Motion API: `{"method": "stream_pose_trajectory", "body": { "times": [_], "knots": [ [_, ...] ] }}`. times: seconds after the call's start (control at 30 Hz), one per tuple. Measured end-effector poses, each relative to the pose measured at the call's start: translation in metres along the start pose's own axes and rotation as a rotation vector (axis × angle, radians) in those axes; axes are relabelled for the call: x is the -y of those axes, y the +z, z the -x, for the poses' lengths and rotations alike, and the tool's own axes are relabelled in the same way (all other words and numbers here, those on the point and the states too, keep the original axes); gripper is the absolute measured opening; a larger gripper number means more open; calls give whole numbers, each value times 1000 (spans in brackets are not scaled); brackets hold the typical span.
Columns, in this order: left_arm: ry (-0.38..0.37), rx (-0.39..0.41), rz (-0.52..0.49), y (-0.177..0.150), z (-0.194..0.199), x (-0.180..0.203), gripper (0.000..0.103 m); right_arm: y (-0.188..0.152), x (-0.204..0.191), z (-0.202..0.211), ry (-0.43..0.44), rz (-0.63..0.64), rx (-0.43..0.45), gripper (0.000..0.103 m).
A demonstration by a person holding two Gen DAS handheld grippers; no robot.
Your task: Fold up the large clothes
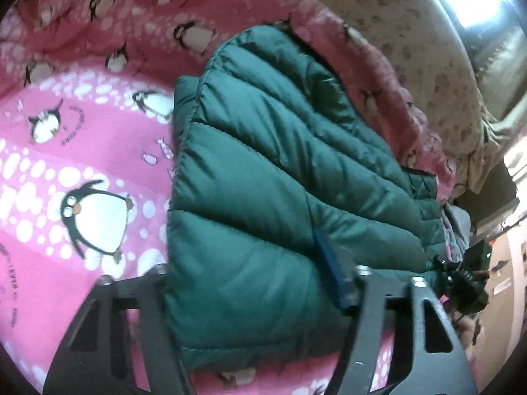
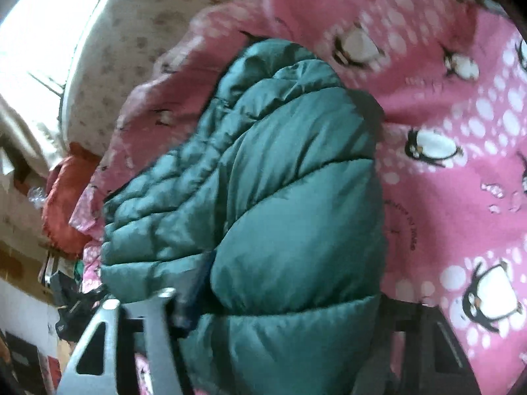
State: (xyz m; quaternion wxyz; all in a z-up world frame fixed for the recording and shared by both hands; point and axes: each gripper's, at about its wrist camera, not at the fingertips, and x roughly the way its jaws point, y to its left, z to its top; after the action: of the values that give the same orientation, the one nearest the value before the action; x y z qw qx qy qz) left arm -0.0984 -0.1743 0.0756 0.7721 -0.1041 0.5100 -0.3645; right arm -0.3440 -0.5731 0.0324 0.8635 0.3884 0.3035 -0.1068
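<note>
A dark green quilted puffer jacket (image 1: 263, 177) lies folded on a pink penguin-print blanket (image 1: 66, 151). In the left wrist view the left gripper (image 1: 250, 283) is wide open, its two black fingers straddling the jacket's near end; a blue pad (image 1: 332, 273) on the right finger touches the fabric. In the right wrist view the jacket (image 2: 283, 204) bulges up between the fingers of the right gripper (image 2: 280, 299), which is also wide open around it. The right finger there is mostly hidden behind the jacket.
The pink blanket (image 2: 461, 171) covers a bed with a beige patterned sheet (image 1: 411, 33) beyond it. An orange-red garment (image 2: 66, 204) lies at the bed's edge on the left. Clutter and a bright window (image 2: 42, 26) lie past the bed.
</note>
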Motion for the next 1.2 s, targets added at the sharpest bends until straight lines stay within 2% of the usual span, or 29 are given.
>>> {"method": "stream_pose_trajectory", "body": {
  "times": [0.1, 0.3, 0.47, 0.5, 0.53, 0.6, 0.67, 0.73, 0.8, 0.87, 0.97, 1.1, 1.2],
  "knots": [
    [-25, -3, -3, -3, 18, 2, 48, -7, -10, 18, 43, 19, 8, 48],
    [-65, -45, -74, -36, 70, 9, 47, -41, -15, 60, 101, 35, -16, 47],
    [-43, -93, -83, -72, 88, 2, 47, -80, -4, 80, 142, -1, -59, 47],
    [-36, -103, -73, -77, 88, -2, 50, -84, 0, 81, 145, -18, -60, 47],
    [-26, -109, -58, -81, 84, -7, 52, -91, 4, 82, 137, -33, -58, 48],
    [-10, -100, -22, -86, 79, -17, 71, -98, 9, 75, 83, -41, -51, 54],
    [33, -77, -4, -88, 73, -19, 83, -103, 17, 61, -6, -58, -57, 62],
    [49, -59, 3, -90, 74, -18, 83, -104, 16, 52, -43, -65, -43, 72],
    [85, -45, -8, -93, 79, -13, 83, -104, 10, 56, -76, -49, -22, 72],
    [139, -12, -49, -97, 91, -3, 83, -104, -5, 67, -149, 3, 7, 72],
    [221, 89, -123, -108, 119, 16, 83, -107, -19, 96, -223, 59, 88, 72],
    [275, 160, -196, -118, 137, 37, 83, -117, -36, 128, -224, 84, 177, 72],
    [315, 205, -239, -129, 142, 53, 83, -128, -53, 137, -207, 100, 205, 72]
  ]
}}
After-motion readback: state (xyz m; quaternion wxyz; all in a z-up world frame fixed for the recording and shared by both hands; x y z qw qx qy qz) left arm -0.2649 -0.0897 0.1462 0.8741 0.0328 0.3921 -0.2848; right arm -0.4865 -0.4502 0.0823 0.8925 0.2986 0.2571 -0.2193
